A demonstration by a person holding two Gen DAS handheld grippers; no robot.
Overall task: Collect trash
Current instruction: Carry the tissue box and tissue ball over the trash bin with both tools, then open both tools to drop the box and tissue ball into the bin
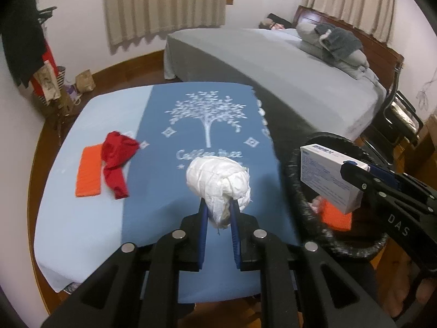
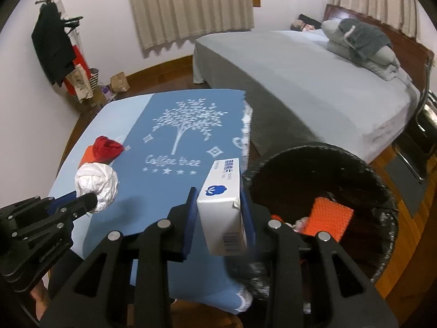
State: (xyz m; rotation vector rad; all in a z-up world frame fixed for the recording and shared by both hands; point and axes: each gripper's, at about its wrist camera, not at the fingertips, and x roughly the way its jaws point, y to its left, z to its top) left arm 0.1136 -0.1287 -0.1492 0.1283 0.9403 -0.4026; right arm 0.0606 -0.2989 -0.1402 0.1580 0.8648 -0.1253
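Table under a blue tree-print cloth, with two cloth pieces at its left.

The table (image 1: 82, 232) fills the middle of both views, covered by a pale blue sheet with a darker blue cloth (image 1: 169, 125) bearing a white tree and "Coffee tree" lettering. At centre left of the left wrist view an orange rectangular cloth (image 1: 88, 173) lies flat on the sheet, and a crumpled red cloth (image 1: 117, 158) overlaps its right edge. Wooden floor (image 1: 131, 67) surrounds the table.

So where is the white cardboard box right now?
The white cardboard box is clamped in the right tool, at the near rim of the black bin, beside the blue tablecloth.
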